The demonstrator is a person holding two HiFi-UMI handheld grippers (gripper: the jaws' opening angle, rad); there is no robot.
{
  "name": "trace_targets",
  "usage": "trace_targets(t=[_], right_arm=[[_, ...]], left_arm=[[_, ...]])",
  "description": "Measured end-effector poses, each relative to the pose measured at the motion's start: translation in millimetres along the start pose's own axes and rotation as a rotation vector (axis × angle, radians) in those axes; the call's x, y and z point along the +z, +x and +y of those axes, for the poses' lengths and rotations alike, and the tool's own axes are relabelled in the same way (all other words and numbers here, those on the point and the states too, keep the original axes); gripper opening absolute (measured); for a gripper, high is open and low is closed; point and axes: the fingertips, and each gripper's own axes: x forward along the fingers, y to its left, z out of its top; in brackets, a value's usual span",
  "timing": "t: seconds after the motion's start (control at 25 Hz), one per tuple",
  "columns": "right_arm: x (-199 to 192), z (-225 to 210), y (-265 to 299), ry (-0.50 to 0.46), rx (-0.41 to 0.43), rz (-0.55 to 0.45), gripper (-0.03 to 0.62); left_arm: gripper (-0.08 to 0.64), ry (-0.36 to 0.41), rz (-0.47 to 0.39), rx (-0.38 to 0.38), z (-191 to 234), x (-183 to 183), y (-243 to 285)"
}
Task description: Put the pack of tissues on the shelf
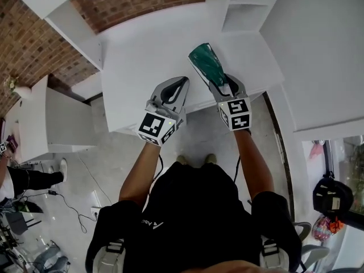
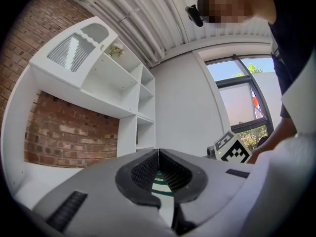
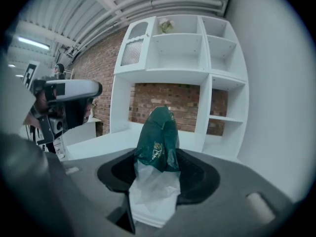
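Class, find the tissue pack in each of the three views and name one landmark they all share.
Head view: upper centre, pack held by the right gripper.
Left gripper view: not clearly there; a green-white sliver behind the shut left gripper may be it.
Right gripper view: centre, clamped between the jaws.
Shared landmark: the white shelf.

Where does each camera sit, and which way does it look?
Head view: on the head, steeply down at the counter; both arms, left gripper, right gripper.
Left gripper view: along its shut jaws toward the shelf unit.
Right gripper view: along jaws clamping the pack of tissues, toward the shelf unit.
Shared: both gripper views show the shelf unit.
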Motion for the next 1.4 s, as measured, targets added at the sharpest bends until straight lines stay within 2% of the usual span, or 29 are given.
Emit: trace_targets(t=[0.28, 0.56, 0.8, 1.24, 1.4], right_arm=[[59, -35, -55, -0.015, -0.002, -0.059, 0.219], [131, -85, -106, -0.009, 0.006, -0.139, 0.218], [180, -124, -143, 0.037, 0.046, -0.203, 0.218], [256, -198, -198, -0.062, 0.074, -0.27, 0.218], [284, -223, -200, -0.087, 0.07, -0.282, 0.218]], left_arm=[[0.002, -0.004, -0.051, -0.078, -42, 31, 34], [0.002, 0.008, -0.12, -0.115, -78, 81, 71], [0.002, 0.017, -0.142, -0.141, -112, 110, 102], [0.002, 0.024, -0.187, -0.156, -166, 137, 160], [0.002, -0.005, -0.202, -0.156, -171, 145, 178]])
